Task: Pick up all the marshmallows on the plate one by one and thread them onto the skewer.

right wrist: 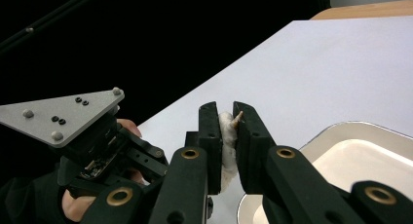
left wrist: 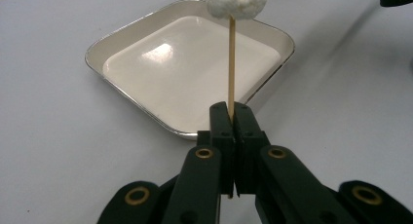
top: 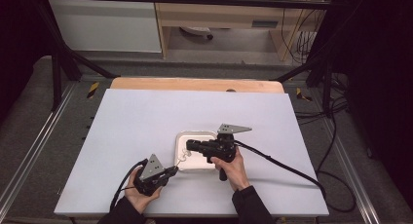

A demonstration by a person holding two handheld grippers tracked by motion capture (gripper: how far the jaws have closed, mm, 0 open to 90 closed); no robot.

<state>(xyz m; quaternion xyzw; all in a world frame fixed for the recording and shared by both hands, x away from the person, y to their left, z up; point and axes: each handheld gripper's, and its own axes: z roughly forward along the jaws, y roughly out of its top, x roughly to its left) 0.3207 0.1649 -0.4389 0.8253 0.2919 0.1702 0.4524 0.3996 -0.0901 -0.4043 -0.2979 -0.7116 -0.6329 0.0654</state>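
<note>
On the white table (top: 146, 117), front-left, your left gripper (top: 171, 172) sits low near the table's near edge, jaws pressed together on the butt end of a thin wooden skewer (left wrist: 231, 63). From the left gripper view the stick runs straight away from the jaws w/ a white fluffy lump (left wrist: 236, 2) stuck on its far end, over the tray. No gap between pads apart from the stick itself.

Centre: the white square tray (top: 181, 139), rounded corners & a metallic rim, lies flat on the table, just right of your left gripper. Nothing lies on its floor as far as the views show. No brand, label or writing readable on tray, table or grippers.

Right of that, your right gripper (top: 189, 145) hovers over the tray, pointing left twd the other gripper. In the right gripper view (right wrist: 228, 131) its jaws pinch the white lump from both sides; the skewer tip pokes out by the right pad. So both grippers are clamped on the same skewer, one at each end.
</note>
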